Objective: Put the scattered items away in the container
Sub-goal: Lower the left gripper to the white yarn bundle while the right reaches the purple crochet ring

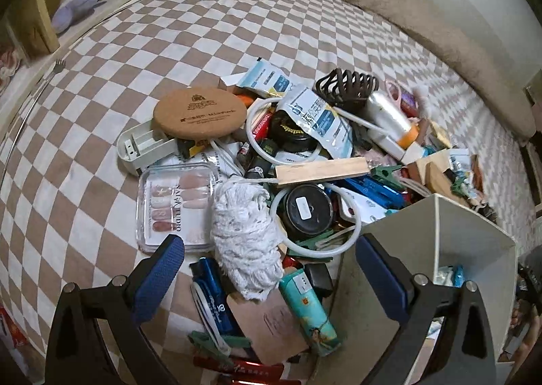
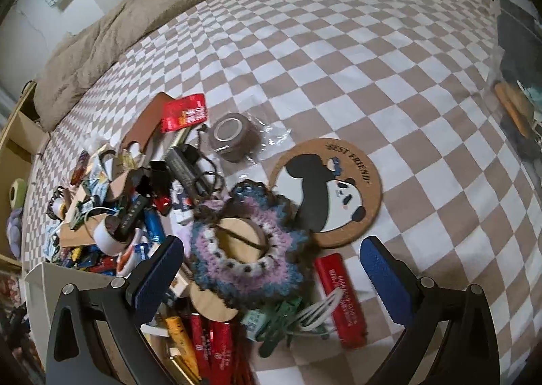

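Dozens of small items lie heaped on the brown-and-white checkered bed sheet [image 1: 203,29], and both our grippers hang above the heap with nothing taken yet. Our left gripper [image 1: 269,278] has its blue-padded fingers [image 1: 159,278] spread wide and empty; between them sits a white fluffy cotton mop-head bundle [image 1: 245,242], with a clear plastic case of press-on nails [image 1: 176,205] just beside it. The white square container [image 1: 440,239] stands at the right of that heap, touching it, nearly empty from what we see.

Our right gripper [image 2: 271,278] is likewise released and bare, over a crocheted purple-and-blue yarn piece [image 2: 250,239] that lies across a round wooden disc [image 2: 237,237] and overlaps a round cork coaster printed with a panda [image 2: 352,188]. A flat red rectangular packet [image 2: 340,300] lies near the right finger.

We judge the mop-head light, soft and compressible, so a pinch across its thick middle should hold. The crochet is floppy and may snag on its neighbours; we would grip a bunched fold near its rim. The nail case looks stiff, slick and thin, and is best taken by an edge.
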Action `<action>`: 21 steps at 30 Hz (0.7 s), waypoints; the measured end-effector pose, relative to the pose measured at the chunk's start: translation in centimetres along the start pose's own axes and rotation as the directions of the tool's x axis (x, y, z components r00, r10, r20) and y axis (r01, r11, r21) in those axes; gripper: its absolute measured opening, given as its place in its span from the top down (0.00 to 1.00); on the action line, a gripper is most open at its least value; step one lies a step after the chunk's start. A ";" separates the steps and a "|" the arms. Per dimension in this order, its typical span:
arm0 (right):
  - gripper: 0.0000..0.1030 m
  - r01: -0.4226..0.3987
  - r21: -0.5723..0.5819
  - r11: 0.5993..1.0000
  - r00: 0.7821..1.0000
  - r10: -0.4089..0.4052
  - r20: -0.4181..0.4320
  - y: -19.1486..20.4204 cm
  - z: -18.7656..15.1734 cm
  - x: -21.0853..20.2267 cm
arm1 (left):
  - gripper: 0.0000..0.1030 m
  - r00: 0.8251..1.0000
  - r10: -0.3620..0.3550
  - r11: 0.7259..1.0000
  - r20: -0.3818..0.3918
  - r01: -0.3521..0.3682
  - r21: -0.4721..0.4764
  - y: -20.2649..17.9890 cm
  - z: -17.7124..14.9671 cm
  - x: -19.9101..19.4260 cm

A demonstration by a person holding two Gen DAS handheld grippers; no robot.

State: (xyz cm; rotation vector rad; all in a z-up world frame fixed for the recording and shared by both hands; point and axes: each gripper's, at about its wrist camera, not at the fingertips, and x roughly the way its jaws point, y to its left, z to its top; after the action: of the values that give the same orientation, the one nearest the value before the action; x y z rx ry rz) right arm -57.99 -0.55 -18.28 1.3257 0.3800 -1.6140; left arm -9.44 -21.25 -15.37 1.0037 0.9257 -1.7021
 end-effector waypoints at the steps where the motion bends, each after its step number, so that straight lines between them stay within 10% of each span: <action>1: 0.00 -0.001 0.009 1.000 1.000 0.001 -0.005 -0.3 0.0 0.2 | 0.02 1.000 0.010 1.000 -0.005 -0.010 0.006 -0.2 0.0 0.3; 21: 0.05 -0.004 -0.061 0.998 1.000 0.003 -0.023 1.8 0.2 0.8 | 0.02 1.000 0.015 0.992 0.001 -0.015 -0.123 1.4 0.7 1.6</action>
State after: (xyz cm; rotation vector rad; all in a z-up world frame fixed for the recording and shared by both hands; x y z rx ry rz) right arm -56.56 -1.93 -18.35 1.2993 0.4379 -1.5733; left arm -8.68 -22.78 -16.74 0.9247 1.0073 -1.6127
